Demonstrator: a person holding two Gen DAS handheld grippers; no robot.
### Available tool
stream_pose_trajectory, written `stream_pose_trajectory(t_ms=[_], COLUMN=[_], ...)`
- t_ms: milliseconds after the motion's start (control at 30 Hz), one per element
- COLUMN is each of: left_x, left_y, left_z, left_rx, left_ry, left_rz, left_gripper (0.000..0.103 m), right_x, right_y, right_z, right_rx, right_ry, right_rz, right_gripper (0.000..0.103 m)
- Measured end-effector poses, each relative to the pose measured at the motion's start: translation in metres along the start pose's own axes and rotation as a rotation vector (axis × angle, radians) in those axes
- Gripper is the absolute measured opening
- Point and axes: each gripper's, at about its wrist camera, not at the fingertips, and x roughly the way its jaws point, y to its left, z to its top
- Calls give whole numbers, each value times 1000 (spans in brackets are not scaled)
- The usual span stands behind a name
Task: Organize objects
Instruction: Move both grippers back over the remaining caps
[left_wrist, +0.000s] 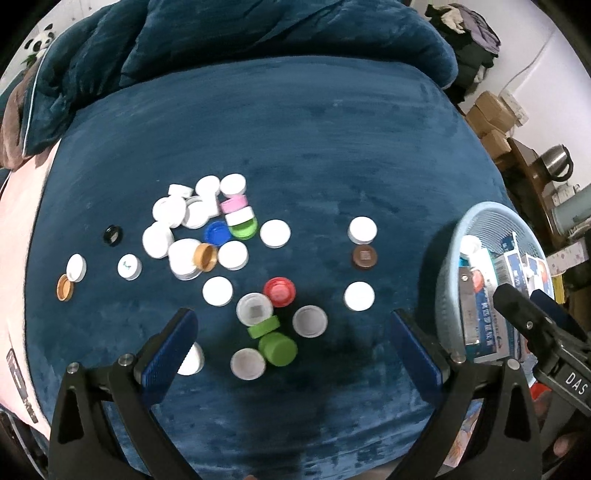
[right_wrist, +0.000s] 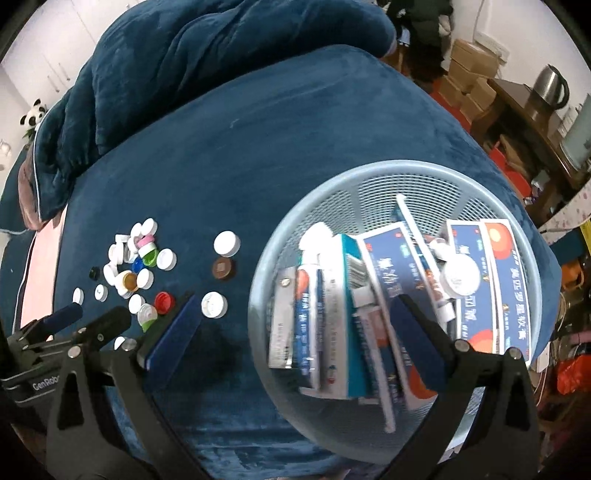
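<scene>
Broad bare blue velvet lies beyond the scattered bottle caps (mostly white, some green, red, brown), while the left gripper hangs spread and empty above them and the right gripper, also spread, straddles the round basket's rim beside upright medicine boxes.

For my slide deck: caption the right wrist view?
Open right gripper over a blue basket of boxes, bottle caps scattered on the blue blanket beside it.
</scene>
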Motion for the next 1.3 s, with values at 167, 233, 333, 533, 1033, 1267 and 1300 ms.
stream_pose_trajectory(t_ms=[167,233,333,533,1033,1267,1300], left_x=[-2,-2,-1,3,26,41,44], left_y=[18,26,37,59,122,145,146], left_z=[-2,-3,-3,-6,-17,-30,-32], left_rx=[-23,-32,-38,-66,-146,-186,-187], left_ry=[-1,0,3,14,72,129,136], left_rz=[13,19,26,36,53,31,28], left_gripper=[102,102,102,102,102,102,102], right_x=[2,4,7,14,55,87,92], right_y=[17,24,35,60,109,126,128], right_z=[0,0,-1,-2,0,1,1], right_rx=[-39,-55,-83,-144,-291,-340,-351], right_ry=[7,12,22,45,151,217,229], right_rz=[4,3,3,5,-19,-17,-20], right_gripper=[103,103,103,103,103,103,103])
